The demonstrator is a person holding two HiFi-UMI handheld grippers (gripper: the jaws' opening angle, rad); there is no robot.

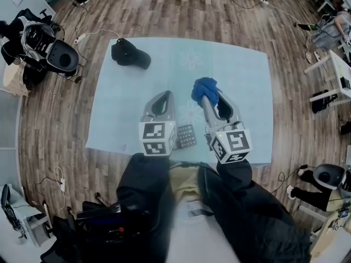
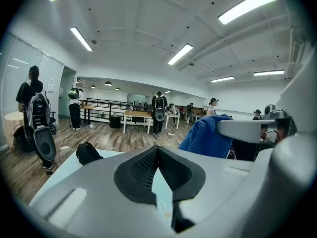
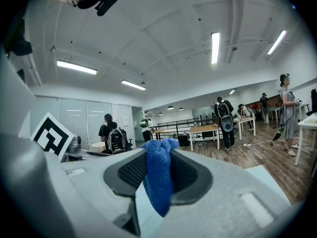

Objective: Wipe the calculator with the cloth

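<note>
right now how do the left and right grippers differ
The left gripper is shut on nothing; the right gripper is shut on the blue cloth. In the head view the left gripper points straight ahead, while the right gripper slants toward it. Both hover over the table, with the calculator showing between their marker cubes.

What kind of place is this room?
Probably a large open office or lab workspace: long ceiling lights, a wooden floor, and work tables with several people standing around them in the background.
</note>
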